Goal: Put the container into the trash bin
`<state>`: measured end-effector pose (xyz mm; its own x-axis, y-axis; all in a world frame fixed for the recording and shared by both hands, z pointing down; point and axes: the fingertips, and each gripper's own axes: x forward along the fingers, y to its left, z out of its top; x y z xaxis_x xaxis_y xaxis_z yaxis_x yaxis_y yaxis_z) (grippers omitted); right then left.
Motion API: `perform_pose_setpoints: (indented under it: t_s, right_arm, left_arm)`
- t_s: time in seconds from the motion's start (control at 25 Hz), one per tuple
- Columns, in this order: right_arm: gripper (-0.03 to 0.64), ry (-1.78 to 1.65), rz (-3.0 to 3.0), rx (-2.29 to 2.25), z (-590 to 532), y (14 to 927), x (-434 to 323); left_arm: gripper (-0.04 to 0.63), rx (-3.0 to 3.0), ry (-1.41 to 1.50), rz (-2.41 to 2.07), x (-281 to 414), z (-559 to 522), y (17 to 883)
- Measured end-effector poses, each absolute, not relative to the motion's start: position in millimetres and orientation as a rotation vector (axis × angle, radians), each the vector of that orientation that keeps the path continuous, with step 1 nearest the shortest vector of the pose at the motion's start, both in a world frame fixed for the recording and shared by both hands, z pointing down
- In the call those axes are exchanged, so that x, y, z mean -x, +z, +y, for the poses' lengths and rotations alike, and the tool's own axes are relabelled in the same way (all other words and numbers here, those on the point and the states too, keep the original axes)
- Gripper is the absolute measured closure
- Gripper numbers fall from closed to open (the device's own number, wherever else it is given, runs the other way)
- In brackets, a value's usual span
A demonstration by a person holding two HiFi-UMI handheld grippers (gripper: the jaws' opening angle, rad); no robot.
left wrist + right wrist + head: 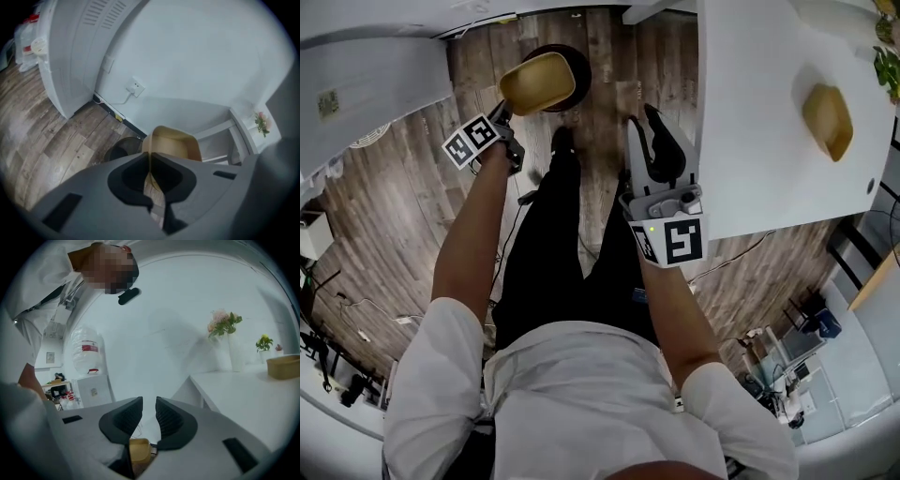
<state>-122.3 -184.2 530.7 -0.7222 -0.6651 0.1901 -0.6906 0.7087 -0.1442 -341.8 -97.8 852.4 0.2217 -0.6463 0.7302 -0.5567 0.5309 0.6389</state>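
The left gripper (506, 112) is pinched tight on the near wall of the tan container (536, 82), jaws together on that thin rim, with the bowl tilted out beyond its tips. Just past and under the container sits the black trash bin (577, 67). The right gripper (654, 127) is empty, its jaws a little apart, beside the white table's (769, 178) edge. A second tan container (828, 120) lies on that table, well off to its right.
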Motion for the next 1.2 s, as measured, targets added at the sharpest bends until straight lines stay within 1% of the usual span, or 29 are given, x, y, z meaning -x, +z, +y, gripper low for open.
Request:
perform_pose_setpoints:
  t_s: [0.12,0.52,0.8,1.2]
  right_arm:
    - [0.512,0.317,-2.799,-1.085,-177.0,549.2,135.7]
    - [0.512,0.427,-2.786,-1.048,-177.2,613.3,146.6]
    - [0.518,0.429,-2.749,-0.978,-175.8,663.3,154.0]
    - [0.518,0.413,-2.76,-0.934,-182.3,688.5,161.7]
  left_arm:
    - [0.572,-1.032,-0.138,-1.467,336.0,-91.2,884.2]
    - [0.571,-0.91,-0.166,-1.493,321.1,-77.5,978.4]
    - [0.571,-0.898,-0.18,-1.497,318.3,-86.3,1023.1]
    - [0.571,-0.868,-0.194,-1.497,307.0,-80.5,1062.3]
